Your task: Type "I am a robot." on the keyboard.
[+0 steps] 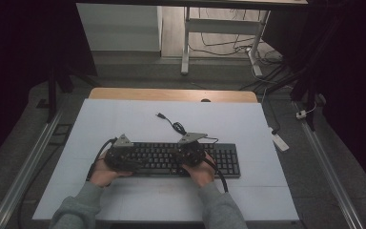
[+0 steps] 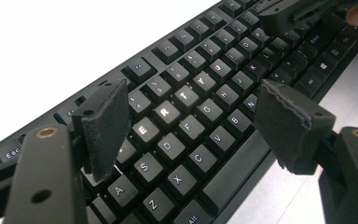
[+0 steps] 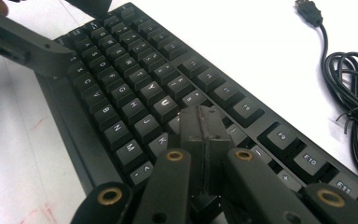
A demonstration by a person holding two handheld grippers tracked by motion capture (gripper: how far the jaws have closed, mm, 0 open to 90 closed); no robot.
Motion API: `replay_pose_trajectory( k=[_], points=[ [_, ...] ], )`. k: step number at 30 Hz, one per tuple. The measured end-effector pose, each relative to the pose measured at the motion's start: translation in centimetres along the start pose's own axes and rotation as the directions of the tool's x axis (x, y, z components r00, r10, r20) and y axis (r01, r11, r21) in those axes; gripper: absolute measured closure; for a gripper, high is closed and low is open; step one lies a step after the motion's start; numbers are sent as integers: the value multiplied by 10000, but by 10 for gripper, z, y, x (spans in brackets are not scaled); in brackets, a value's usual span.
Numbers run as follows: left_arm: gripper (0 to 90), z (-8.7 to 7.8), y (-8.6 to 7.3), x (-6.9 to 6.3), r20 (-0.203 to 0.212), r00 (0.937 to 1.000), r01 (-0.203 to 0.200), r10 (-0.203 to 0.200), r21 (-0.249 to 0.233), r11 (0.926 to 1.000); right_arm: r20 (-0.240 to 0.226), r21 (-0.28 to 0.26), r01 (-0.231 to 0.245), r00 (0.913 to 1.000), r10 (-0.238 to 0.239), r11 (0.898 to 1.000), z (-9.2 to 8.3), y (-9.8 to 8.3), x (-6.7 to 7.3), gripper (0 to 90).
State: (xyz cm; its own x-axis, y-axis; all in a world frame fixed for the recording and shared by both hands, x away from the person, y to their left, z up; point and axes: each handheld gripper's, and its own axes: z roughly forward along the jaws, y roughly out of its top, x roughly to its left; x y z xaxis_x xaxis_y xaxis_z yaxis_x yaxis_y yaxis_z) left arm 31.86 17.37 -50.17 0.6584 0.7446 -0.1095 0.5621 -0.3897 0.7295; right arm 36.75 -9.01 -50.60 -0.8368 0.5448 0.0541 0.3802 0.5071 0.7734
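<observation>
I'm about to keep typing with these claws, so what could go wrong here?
The shut right claw sits over tightly packed keys, so its blunt tip may press two at once. The open left claw straddles several keys of the keyboard and could catch a keycap. The loose cable could snag if the keyboard slides.

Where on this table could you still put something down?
The white mat is bare left of the cable, behind the keyboard. Another bare strip runs along the near edge. The middle is crowded: left gripper and right gripper hover over the keys.
</observation>
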Motion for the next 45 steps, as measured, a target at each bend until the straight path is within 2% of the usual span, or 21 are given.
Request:
replay_pose_trajectory(
  k=[7, 24, 27, 35, 39, 45],
  points=[
    [271, 1, 0, 0, 8, 10000, -15, 15, 15, 10000, 153, 168, -148, 9998, 146, 9997, 7, 0, -3, 895],
    [269, 1, 0, 0, 3, 9999, -114, 114, 66, 9999, 106, 253, -299, 9995, 297, 9992, 15, -3, -4, 895],
    [268, 1, 0, 0, -6, 9999, -121, 121, 65, 9999, 169, 446, -291, 9995, 283, 9986, 17, -3, -3, 896],
    [268, 1, 0, 0, -15, 9999, -130, 130, 69, 9999, 280, 287, -220, 9994, 212, 9993, 13, -2, -3, 894],
    [267, 0, 0, 0, -27, 10000, -92, 92, 14, 10000, 188, 70, -447, 9988, 445, 9990, 9, -4, -5, 787],
    [268, -1, 0, 1, -84, 9999, -89, 89, -26, 10000, 198, -262, -299, 9993, 304, 9992, -5, -4, -3, 662]
  ],
)
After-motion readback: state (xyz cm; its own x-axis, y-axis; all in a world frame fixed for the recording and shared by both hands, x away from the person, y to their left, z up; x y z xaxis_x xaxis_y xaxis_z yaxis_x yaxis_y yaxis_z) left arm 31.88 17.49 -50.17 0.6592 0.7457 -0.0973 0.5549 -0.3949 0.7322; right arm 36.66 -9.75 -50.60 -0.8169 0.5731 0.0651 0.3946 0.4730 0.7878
